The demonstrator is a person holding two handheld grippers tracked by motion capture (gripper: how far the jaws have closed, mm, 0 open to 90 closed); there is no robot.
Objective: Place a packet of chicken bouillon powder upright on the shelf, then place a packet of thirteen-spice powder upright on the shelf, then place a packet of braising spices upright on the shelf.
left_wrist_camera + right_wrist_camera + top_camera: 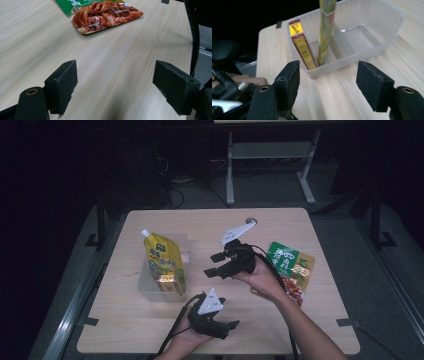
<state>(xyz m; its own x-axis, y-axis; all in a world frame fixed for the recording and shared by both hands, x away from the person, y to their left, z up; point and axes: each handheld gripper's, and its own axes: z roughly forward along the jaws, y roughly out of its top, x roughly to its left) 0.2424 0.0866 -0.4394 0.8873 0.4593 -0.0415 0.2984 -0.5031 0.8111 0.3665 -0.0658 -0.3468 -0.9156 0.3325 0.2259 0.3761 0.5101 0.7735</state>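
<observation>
A clear plastic bin [148, 289] stands on the left half of the table. Inside it a yellow spouted pouch [162, 256] stands upright beside a small red-and-yellow packet [166, 283]. My right gripper [214, 264] is open and empty just right of the bin, pointing at it. In the right gripper view its jaws [328, 82] frame the bin's near wall [372, 45], with the pouch [325, 27] and packet [303, 47] behind it. My left gripper [228, 328] lies open near the front edge. In the left gripper view its jaws [115, 82] stand wide over bare wood.
A green and orange food packet [292, 270] lies flat on the right half of the wooden table [125, 325], also ahead of the left gripper [105, 15]. A round cable hole [251, 221] sits at the far edge. A cable [195, 37] hangs at the right.
</observation>
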